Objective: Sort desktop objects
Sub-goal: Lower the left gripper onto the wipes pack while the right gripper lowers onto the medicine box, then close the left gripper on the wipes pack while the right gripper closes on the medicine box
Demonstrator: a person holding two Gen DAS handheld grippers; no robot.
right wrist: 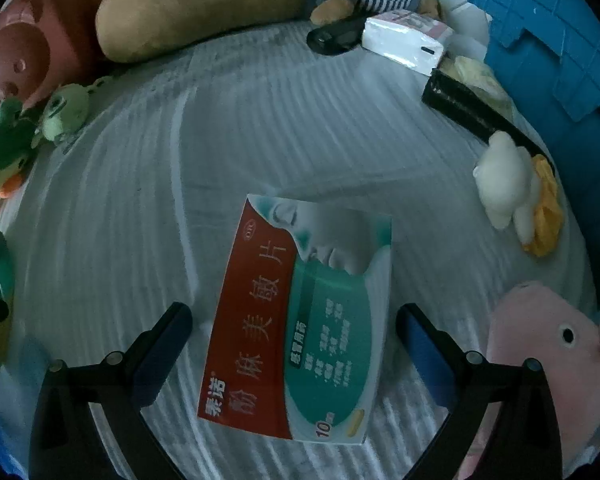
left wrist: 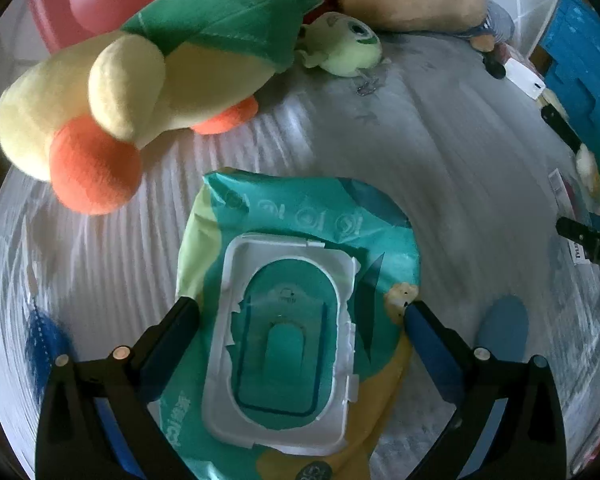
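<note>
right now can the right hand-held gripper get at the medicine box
Probably yes. The right hand-held gripper is open with a finger on each side of the medicine box, and nothing lies between them on the striped cloth.

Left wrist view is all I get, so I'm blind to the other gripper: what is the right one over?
Observer: The right gripper is open over a red, white and teal medicine box lying flat on the grey cloth.
Operator: Are its fingers touching the box?
Observer: No, a gap shows on both sides.
Operator: Anything close to it that I can't see?
Observer: A pink plush lies at its right, apart from the box.
Operator: And further out?
Observer: A white and yellow plush lies beyond it, near the blue crate.
</note>
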